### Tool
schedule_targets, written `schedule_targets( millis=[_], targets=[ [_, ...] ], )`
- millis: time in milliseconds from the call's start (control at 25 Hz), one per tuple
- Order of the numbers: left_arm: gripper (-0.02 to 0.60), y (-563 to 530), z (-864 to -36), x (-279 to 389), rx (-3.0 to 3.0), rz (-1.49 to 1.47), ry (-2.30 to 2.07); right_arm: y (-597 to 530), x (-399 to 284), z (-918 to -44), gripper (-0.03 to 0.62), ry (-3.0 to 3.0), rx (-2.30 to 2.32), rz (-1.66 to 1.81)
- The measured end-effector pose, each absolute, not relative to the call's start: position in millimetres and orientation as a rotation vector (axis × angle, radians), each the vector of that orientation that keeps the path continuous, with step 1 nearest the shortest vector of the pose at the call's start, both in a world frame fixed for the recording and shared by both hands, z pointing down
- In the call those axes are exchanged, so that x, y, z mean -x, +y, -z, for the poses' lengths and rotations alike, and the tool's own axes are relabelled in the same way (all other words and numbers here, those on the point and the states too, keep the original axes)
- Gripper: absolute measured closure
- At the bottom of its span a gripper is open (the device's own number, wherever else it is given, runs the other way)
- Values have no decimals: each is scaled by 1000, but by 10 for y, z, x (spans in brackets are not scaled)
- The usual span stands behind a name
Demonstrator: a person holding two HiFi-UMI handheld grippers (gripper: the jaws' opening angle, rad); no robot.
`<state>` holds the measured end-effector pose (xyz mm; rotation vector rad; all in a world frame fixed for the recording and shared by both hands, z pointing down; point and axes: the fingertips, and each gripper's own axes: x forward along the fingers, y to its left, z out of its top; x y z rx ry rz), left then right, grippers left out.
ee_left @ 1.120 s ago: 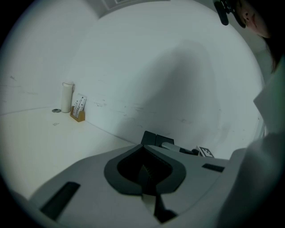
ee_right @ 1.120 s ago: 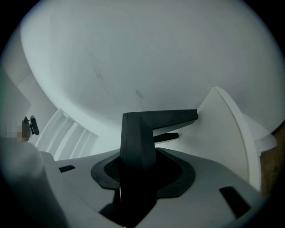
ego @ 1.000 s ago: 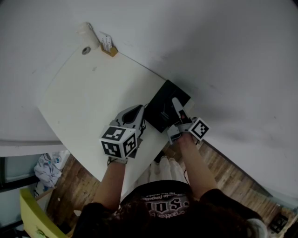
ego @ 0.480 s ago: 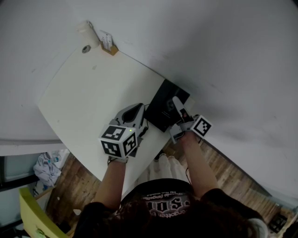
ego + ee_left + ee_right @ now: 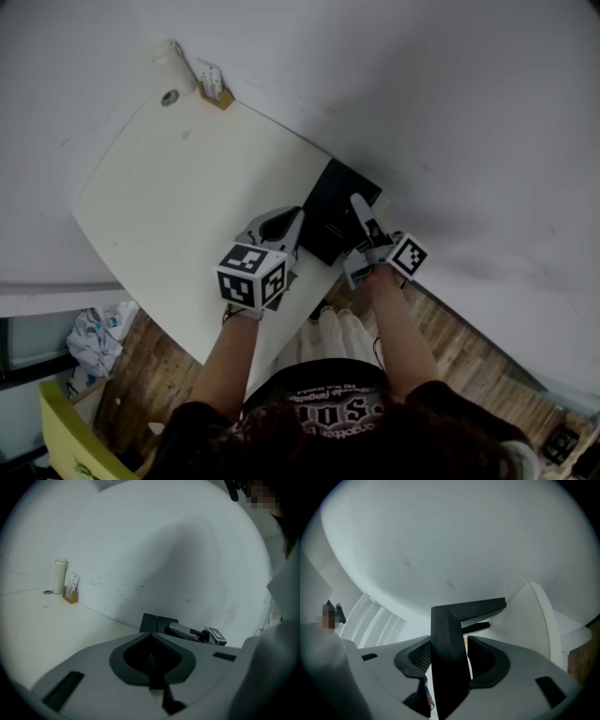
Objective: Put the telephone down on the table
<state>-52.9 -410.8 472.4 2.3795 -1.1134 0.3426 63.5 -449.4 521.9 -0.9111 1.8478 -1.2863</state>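
The telephone (image 5: 330,217) is clamped by the right gripper (image 5: 360,212) at the wall-side edge of the surface (image 5: 178,187); it is best lowered flat before release. The left gripper (image 5: 289,228) is closed, empty.

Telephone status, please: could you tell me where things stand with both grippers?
Left gripper shut, empty, above table. Right gripper shut on telephone at table's wall-side edge; touchdown unclear. White cylinder at far corner, well apart.

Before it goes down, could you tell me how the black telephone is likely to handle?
The telephone looks like a stiff, flat-sided body, so it probably won't flex. The right claw pinches only one edge, so it may pivot or slip. Flat faces suggest it would slide, not roll.
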Motion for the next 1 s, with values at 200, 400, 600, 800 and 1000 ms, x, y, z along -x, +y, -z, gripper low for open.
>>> schedule_targets(
  millis=[200, 400, 600, 800, 1000],
  targets=[
    [578, -4038, -4802, 318, -2389, -362, -1045, -4455, -731, -5201, 358, 1831, 931, 1280],
    [578, -4044, -4767, 307, -2390, -346, -1045, -4402, -886, -5228, 341, 1794, 994, 1265],
    [578, -4046, -4725, 347, -2386, -329, -1061, -4333, -1002, -5220, 339, 1795, 1086, 1227],
    [578, -4025, -4694, 318, -2394, -319, -1051, -4219, -1158, -5230, 335, 1749, 1112, 1217],
    [578, -4002, -4640, 250, -2407, -301, -1040, -4145, -1329, -5178, 335, 1736, 1127, 1186]
  ],
)
